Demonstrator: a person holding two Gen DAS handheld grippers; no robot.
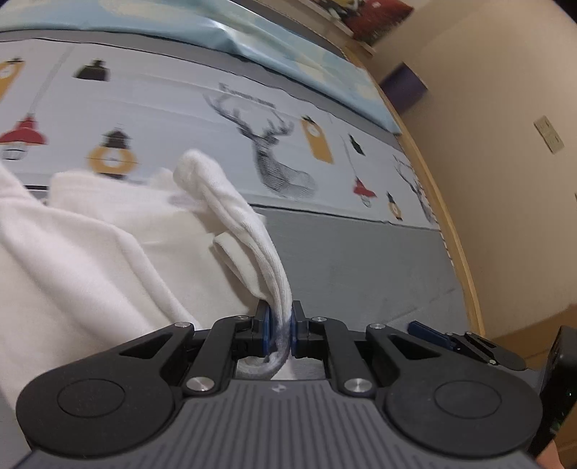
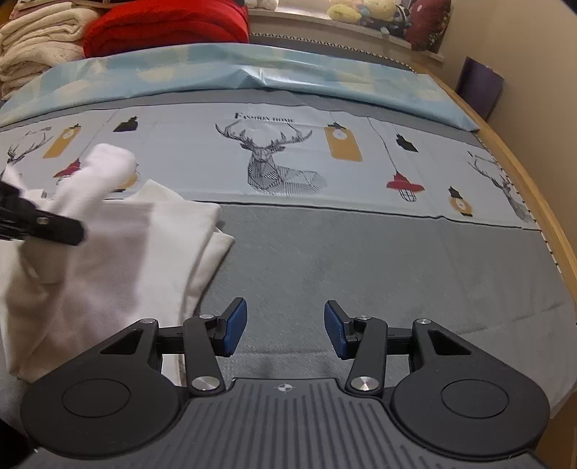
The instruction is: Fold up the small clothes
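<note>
A white garment [image 1: 93, 245] lies on the grey bed cover, left of centre in both views [image 2: 119, 252]. My left gripper [image 1: 280, 326] is shut on a bunched strip of this white cloth [image 1: 230, 205] and holds it lifted above the rest. In the right wrist view the lifted cloth [image 2: 97, 173] and the left gripper [image 2: 47, 223] show blurred at the far left. My right gripper [image 2: 285, 330] is open and empty, above the bare grey cover just right of the garment's edge. Its finger [image 1: 429, 332] shows at the lower right of the left wrist view.
The cover has a pale band printed with deer and lanterns [image 2: 281, 162]. A light blue sheet [image 2: 252, 72] lies behind it. Folded cream towels [image 2: 39, 32] and a red blanket [image 2: 166, 29] sit at the back left. A wooden bed edge [image 2: 533, 187] and wall run along the right.
</note>
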